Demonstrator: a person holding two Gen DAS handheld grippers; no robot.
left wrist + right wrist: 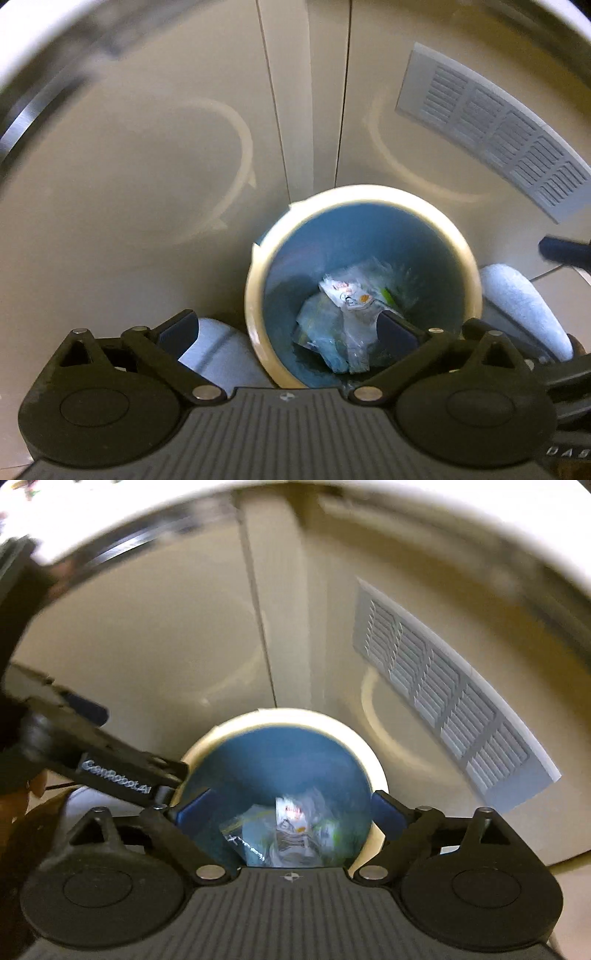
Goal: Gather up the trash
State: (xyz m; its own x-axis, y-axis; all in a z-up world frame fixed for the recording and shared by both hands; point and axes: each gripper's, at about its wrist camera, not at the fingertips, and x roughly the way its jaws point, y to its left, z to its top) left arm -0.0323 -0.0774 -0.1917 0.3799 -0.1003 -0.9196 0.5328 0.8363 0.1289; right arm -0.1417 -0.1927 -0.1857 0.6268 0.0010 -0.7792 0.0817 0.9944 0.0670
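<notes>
Left wrist view looks straight down into the bin, cream rim, blue inside, standing on the floor against pale cabinet doors. The left hand-held gripper is spread wide with nothing between its fingers, one blue pad hanging over the bin's mouth. Crumpled wrappers lie at the bottom. From the right wrist, the right hand-held gripper is spread wide too, empty, poised above the same bin. A grey vent grille sits in the door to the right.

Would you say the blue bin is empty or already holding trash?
Holding trash: crumpled wrappers lie at the bottom of the bin, well below its rim.
</notes>
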